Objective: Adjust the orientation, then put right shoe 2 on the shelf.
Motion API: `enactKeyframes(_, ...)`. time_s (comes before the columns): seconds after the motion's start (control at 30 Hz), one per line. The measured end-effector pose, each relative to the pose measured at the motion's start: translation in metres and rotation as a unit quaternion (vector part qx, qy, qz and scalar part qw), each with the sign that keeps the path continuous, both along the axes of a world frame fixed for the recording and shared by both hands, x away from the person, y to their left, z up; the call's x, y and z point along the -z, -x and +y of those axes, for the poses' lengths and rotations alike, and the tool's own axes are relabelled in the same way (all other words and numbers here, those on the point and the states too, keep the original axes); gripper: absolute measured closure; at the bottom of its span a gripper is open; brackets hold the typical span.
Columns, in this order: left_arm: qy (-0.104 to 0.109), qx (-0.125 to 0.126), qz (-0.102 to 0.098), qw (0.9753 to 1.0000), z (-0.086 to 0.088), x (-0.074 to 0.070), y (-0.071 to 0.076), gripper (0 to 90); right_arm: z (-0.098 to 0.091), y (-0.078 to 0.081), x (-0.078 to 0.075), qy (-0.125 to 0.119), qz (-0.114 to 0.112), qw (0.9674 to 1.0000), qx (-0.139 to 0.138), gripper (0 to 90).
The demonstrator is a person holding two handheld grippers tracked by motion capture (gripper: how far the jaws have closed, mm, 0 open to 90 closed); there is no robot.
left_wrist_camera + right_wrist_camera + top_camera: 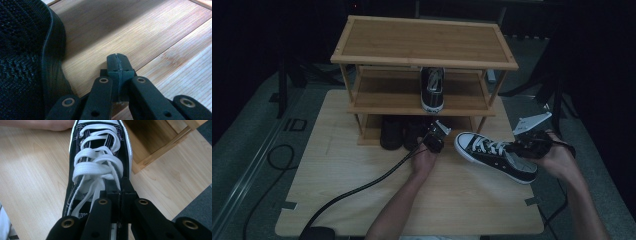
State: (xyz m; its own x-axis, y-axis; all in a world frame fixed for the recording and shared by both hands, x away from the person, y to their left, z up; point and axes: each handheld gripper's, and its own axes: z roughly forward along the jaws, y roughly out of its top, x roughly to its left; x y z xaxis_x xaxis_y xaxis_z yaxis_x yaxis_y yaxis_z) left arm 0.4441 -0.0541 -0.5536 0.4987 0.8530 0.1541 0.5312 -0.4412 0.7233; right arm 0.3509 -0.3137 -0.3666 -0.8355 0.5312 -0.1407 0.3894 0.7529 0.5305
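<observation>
One black canvas sneaker with white laces and white rubber sole (494, 156) hangs just above the pale wooden desk (362, 195), to the right of the three-tier bamboo shoe rack (422, 45). The right gripper (518, 148) is clamped on its collar edge beside the laces; so thin a pinch could let the shoe swing or slip. The left gripper (433, 142), jaws together and empty, sits beside a black mesh shoe (22, 57) and could nudge it

A three-tier rack (424, 40) stands at the far side of the desk (362, 200); one sneaker (432, 89) sits on its middle shelf, two shoes (402, 132) on the bottom (left of centre), and another sneaker (494, 156) lies right of the rack's front.
</observation>
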Motion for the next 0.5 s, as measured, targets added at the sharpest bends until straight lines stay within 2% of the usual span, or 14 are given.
enactKeyframes(0.5,0.001,-0.001,0.0,1.0,0.0,0.0,0.0,90.0,-0.003,-0.006,-0.015,-0.018,-0.009,0.9998,-0.005,88.7)
